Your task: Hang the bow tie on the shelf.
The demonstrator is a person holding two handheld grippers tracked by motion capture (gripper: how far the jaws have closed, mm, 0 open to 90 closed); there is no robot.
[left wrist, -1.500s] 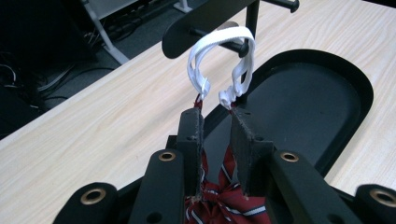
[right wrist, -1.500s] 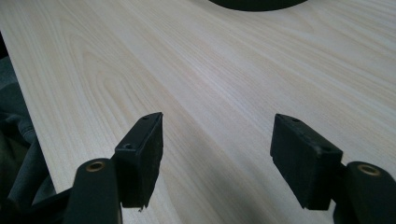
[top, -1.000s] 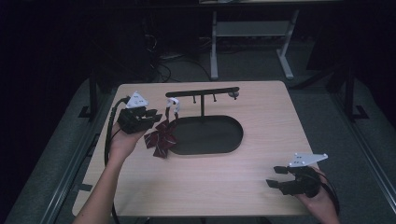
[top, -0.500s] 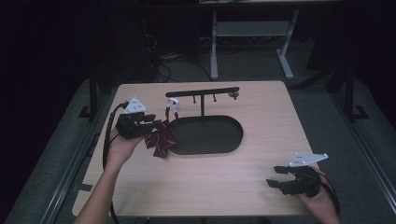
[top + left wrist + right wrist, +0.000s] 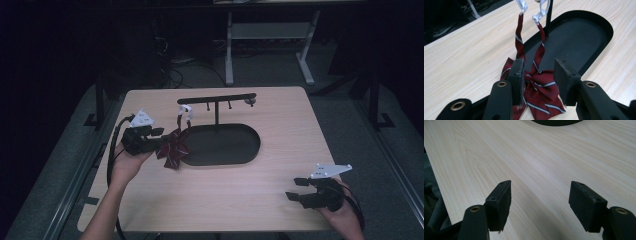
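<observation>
Maroon striped bow tie is seen between the left gripper jaws, just opened, pads apart from it, at the black stand base edge. Right gripper jaws are held wide over bare desk.

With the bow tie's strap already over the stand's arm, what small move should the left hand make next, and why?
Probably draw the left tongs straight back from the bow tie. Its white strap hangs from the stand, and the jaws have just been opening, with a gap at the right pad, the bow between them. Backing straight out should avoid tugging it off.
</observation>
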